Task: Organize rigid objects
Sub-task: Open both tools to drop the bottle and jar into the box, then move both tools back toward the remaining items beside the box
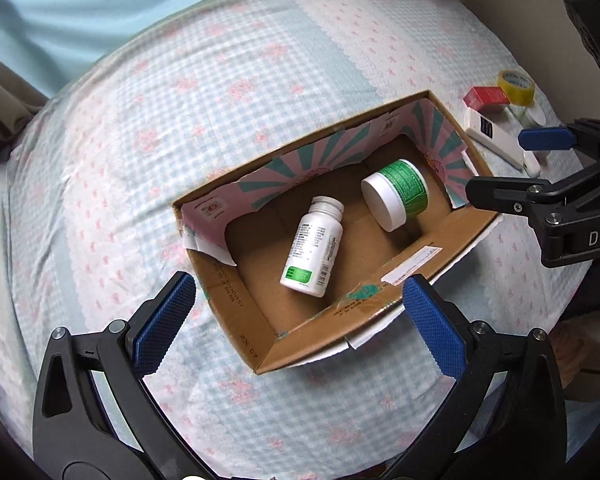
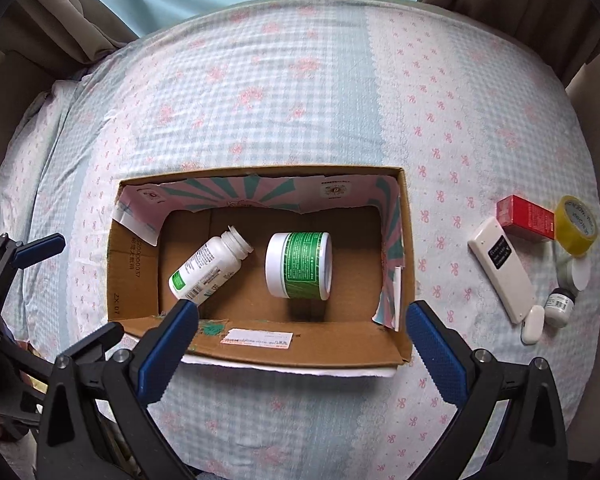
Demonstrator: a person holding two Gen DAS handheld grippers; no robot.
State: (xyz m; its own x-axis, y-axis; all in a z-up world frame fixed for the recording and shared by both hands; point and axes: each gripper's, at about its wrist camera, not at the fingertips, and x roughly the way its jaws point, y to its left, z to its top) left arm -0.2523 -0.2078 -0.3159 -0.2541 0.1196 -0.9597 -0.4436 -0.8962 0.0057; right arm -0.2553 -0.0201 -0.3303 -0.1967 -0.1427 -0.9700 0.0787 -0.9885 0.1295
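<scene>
An open cardboard box lies on the bed. Inside lie a white pill bottle and a green-labelled white jar, both on their sides. My left gripper is open and empty above the box's near wall. My right gripper is open and empty over the box's front wall; it also shows at the right of the left wrist view. Right of the box lie a white remote, a red box, a yellow tape roll, a small bottle and a white earbud case.
The bed has a blue checked sheet with pink bows. A small round white-lidded tin sits beside the tape roll. Curtains and a pale blue wall stand beyond the bed's far edge.
</scene>
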